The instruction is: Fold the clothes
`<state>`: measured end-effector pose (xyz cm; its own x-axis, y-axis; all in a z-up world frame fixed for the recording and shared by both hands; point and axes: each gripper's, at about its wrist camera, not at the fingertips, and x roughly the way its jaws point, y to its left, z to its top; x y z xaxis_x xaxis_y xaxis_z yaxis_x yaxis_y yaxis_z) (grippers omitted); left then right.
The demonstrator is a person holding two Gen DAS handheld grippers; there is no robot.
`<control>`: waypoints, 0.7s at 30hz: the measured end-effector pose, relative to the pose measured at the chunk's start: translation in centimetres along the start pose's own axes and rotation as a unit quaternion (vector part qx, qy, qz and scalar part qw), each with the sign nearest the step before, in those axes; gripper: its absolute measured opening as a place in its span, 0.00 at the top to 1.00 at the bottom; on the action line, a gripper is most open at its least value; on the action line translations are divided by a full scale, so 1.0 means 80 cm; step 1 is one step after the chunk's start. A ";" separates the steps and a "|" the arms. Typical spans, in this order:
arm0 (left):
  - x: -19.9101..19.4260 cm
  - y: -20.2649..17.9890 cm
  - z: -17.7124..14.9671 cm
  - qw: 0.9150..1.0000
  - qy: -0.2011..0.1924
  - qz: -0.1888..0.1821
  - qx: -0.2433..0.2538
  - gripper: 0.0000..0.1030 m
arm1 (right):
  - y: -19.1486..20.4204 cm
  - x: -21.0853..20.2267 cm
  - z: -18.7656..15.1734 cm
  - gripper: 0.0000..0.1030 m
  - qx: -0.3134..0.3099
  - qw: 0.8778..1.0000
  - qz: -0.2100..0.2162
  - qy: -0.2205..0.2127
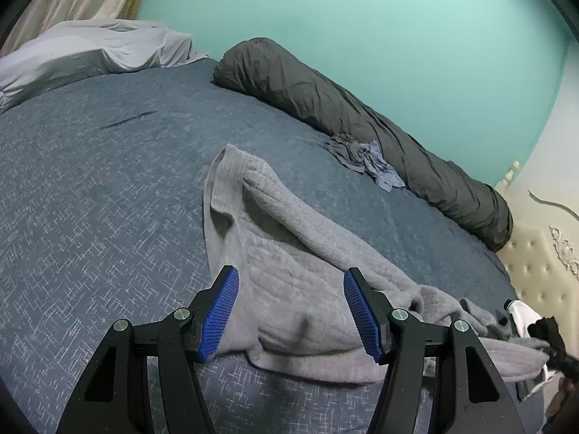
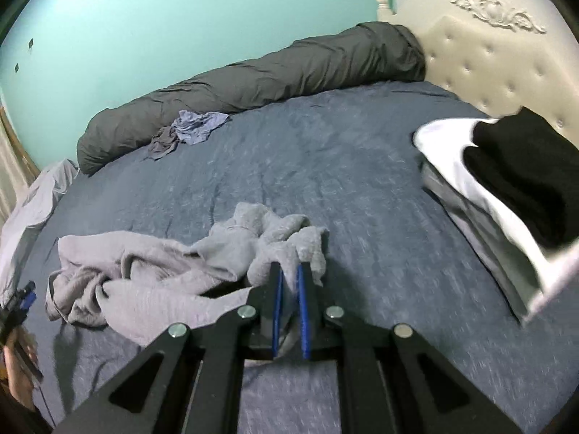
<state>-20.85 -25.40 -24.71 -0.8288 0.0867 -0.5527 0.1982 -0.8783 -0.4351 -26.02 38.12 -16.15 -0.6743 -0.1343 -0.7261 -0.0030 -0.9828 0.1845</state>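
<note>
A grey quilted garment [image 1: 289, 253] lies rumpled on the blue bed [image 1: 108, 199], near the edge closest to the person, with one end stretched toward the middle of the bed. The left gripper [image 1: 290, 284] hovers over it with its jaws well apart and nothing between the blue pads. The right gripper [image 2: 289, 271] has its jaws clamped on a bunched fold of the same garment [image 2: 144, 271], which is lifted off the bed there; the picture is blurred, so how much cloth is caught is hard to say. Along the far edge, against the teal wall [image 1: 362, 36], lies a long dark grey bolster [image 1: 362, 115], and just beside it a small crumpled blue-grey cloth [image 2: 188, 130]. By the padded headboard [image 2: 488, 72] sits a stack of white and black clothes [image 2: 506, 166]. A pale sheet [image 1: 90, 47] is heaped at the opposite end.
</note>
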 end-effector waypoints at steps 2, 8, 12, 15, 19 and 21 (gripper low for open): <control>-0.002 0.002 0.000 1.000 0.000 0.002 0.000 0.37 | -0.003 0.017 -0.026 0.92 0.008 0.999 0.003 0.041; 0.000 0.020 -0.001 1.000 0.025 0.013 -0.008 0.37 | -0.014 0.063 -0.089 0.86 0.033 0.992 0.009 0.121; 0.003 0.046 -0.004 0.998 0.047 0.028 -0.025 0.33 | -0.012 0.057 -0.084 0.73 0.038 0.995 -0.019 0.095; 0.000 0.058 -0.011 0.998 0.056 0.037 -0.022 0.33 | 0.002 0.035 -0.073 0.68 0.021 0.997 -0.066 0.038; 0.004 0.072 -0.024 0.996 0.077 0.046 -0.017 0.33 | 0.029 0.010 -0.067 0.57 0.021 0.996 -0.071 -0.039; 0.006 0.072 -0.031 0.995 0.086 0.050 -0.011 0.33 | 0.054 0.015 -0.074 0.53 0.011 0.999 -0.028 -0.044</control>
<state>-18.79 -29.28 -29.21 -0.7033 0.0797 -0.7064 0.2879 -0.8766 -0.3855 -22.49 32.96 -20.14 -0.7354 -0.0656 -0.6744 -0.0590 -0.9853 0.1602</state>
